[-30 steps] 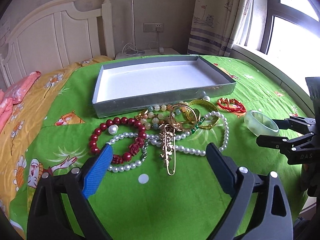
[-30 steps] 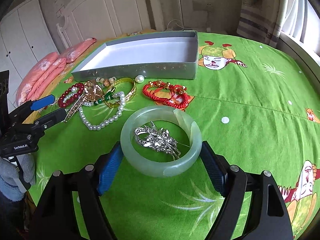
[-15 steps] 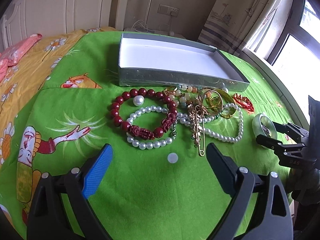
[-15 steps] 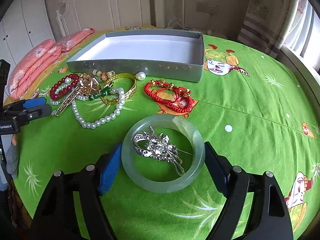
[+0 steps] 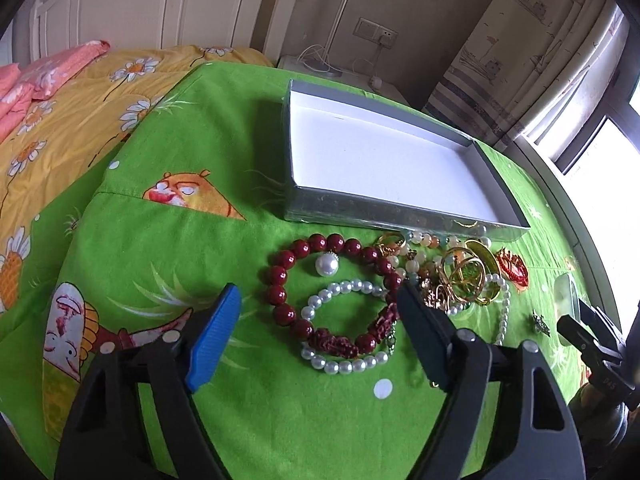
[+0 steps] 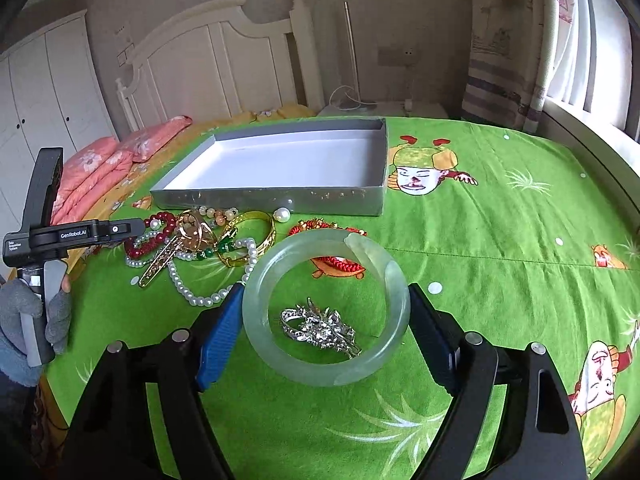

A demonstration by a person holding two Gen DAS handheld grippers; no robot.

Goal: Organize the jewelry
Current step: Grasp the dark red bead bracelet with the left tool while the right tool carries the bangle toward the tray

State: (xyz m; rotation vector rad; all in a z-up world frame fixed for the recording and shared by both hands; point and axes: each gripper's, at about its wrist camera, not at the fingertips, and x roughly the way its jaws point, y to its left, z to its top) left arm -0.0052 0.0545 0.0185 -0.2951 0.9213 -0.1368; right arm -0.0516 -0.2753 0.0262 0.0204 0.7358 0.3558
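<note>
My right gripper is shut on a pale green jade bangle and holds it lifted and tilted above a silver brooch on the green bedspread. My left gripper is open, its jaws on either side of a dark red bead bracelet and a small white pearl bracelet. A heap of gold bangles, a long pearl necklace and a red cord bracelet lies before the empty grey tray.
The tray also shows in the right wrist view. A loose large pearl lies inside the red bead ring. Pink pillows and a white headboard stand behind. A window is to the right.
My left gripper has moved left and down over the red and pearl bracelets. My right gripper has closed on the jade bangle and lifted it, tilting it off the brooch.
</note>
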